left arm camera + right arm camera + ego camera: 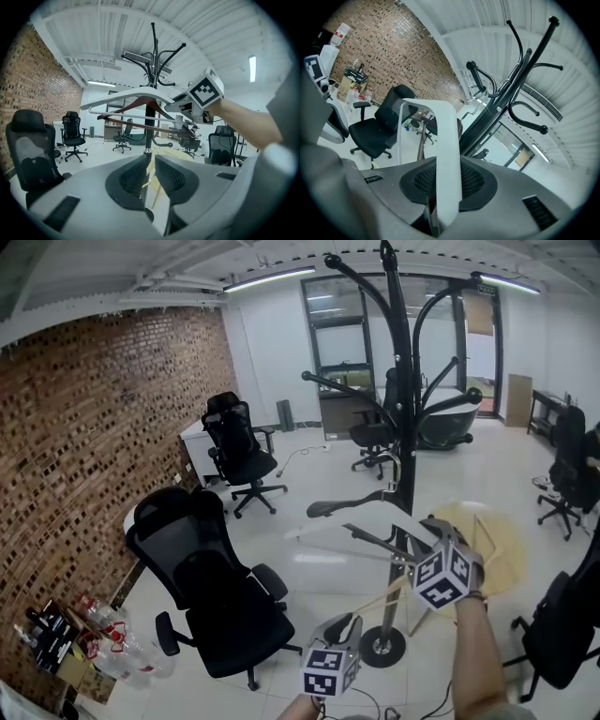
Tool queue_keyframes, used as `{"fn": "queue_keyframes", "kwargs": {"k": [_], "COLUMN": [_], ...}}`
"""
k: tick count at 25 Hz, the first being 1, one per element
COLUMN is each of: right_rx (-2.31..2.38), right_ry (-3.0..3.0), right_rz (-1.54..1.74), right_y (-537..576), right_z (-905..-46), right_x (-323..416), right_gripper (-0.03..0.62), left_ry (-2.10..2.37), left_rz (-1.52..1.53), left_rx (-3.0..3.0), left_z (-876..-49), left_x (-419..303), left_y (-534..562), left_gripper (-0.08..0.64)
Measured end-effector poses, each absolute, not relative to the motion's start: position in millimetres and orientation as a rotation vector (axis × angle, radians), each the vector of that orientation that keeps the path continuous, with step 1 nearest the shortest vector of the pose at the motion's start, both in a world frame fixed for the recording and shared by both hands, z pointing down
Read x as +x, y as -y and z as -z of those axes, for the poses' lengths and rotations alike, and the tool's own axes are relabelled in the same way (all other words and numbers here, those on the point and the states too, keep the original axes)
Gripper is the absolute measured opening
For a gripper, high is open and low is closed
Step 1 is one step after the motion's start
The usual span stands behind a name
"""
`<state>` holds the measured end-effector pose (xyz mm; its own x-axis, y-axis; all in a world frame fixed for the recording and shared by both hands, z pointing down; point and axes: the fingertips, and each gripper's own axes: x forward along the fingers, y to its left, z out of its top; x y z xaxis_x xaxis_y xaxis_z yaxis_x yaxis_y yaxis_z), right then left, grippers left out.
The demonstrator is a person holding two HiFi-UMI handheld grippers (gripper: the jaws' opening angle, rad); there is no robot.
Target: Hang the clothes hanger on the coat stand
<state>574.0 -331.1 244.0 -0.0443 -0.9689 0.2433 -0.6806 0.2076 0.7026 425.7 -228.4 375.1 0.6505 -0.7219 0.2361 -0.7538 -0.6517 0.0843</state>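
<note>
- The coat stand (403,427) spreads curved black arms (349,387) on both sides of its pole; the gaps between them are open from the front.
- Left of the coat stand there is bare floor (309,568), then a black office chair (211,587).
- Right of it, a yellow table (497,540) stands near.
- A white hanger (361,517) crosses before its pole.

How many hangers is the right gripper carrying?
2: a white hanger clamped between the jaws of the right gripper, and a brown wooden hanger right behind it, apparently in the same grip. More could hide behind them.
</note>
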Motion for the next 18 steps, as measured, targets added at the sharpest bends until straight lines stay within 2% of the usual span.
{"fn": "queue_keyframes", "kwargs": {"k": [10,12,16,18], "right_rx": [1.610,1.629,1.646,1.686], "right_ry": [1.770,1.789,1.782,1.763], "right_rz": [0.515,0.507,0.511,0.513], "right_y": [340,339,329,317], "right_z": [-249,-249,-246,-245], "right_x": [574,576,582,581], "right_gripper": [0.089,0.110,0.202,0.207], "left_ry": [1.222,1.214,1.216,1.200], "left_rz": [-0.279,-0.266,-0.259,-0.246], "left_rx": [2.671,2.671,2.669,2.667], "left_z": [-384,-382,-386,-388], "left_x": [403,404,403,397], "left_y": [228,228,229,228], "left_gripper": [0.075,0.075,0.075,0.075]}}
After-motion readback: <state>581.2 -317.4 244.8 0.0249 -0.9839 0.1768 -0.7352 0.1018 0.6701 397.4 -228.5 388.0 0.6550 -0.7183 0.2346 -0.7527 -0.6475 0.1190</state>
